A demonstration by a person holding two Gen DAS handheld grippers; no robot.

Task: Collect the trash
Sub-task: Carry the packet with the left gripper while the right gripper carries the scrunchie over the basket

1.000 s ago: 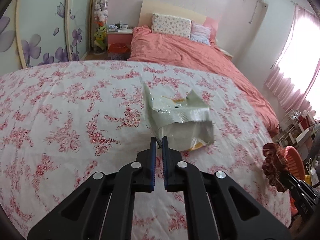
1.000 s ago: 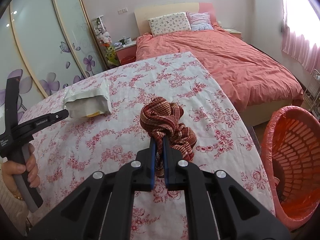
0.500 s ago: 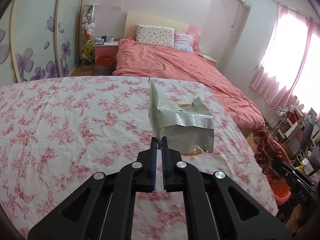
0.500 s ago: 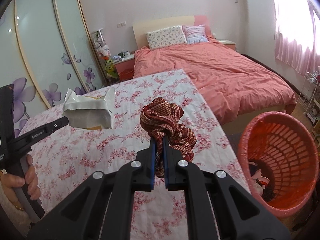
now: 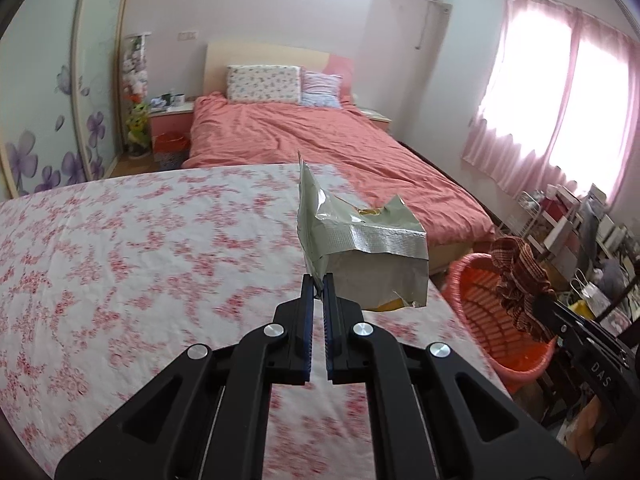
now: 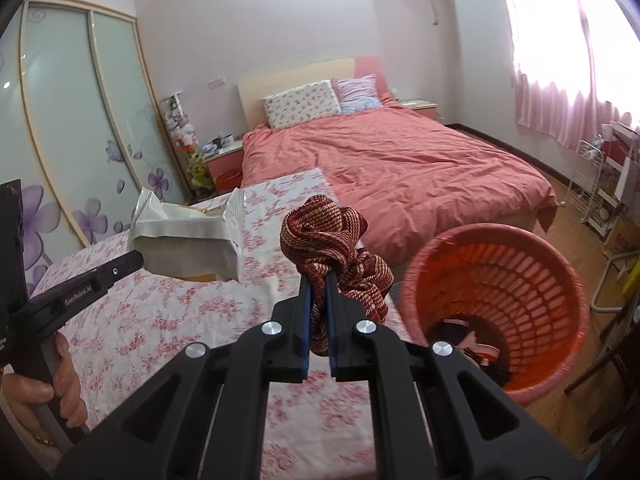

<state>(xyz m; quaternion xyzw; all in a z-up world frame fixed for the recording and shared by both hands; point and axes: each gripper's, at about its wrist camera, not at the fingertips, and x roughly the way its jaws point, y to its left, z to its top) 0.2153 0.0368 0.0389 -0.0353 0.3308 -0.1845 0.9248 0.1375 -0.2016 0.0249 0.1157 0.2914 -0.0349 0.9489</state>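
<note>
My left gripper point(image 5: 318, 280) is shut on a torn silver snack bag point(image 5: 360, 248) and holds it in the air above the right edge of the floral table point(image 5: 120, 264). The bag also shows in the right wrist view point(image 6: 188, 240), held by the left gripper point(image 6: 136, 258). My right gripper point(image 6: 319, 280) is shut on a crumpled dark red woven cloth point(image 6: 332, 236), lifted beside the table edge. The cloth also shows in the left wrist view point(image 5: 518, 276), above the red basket point(image 5: 480, 312). The red basket point(image 6: 500, 280) stands on the floor just right of the table with some items inside.
A bed with a pink cover point(image 6: 400, 160) lies behind the table. A sliding wardrobe point(image 6: 80, 120) stands at the left. A pink nightstand point(image 5: 168, 120) stands by the bed. A white rack point(image 6: 600, 184) and clutter line the right wall under pink curtains point(image 5: 560, 100).
Both grippers have lifted and moved right with their loads. The basket has come closer in both views; the cloth now hangs over it in the left wrist view.
</note>
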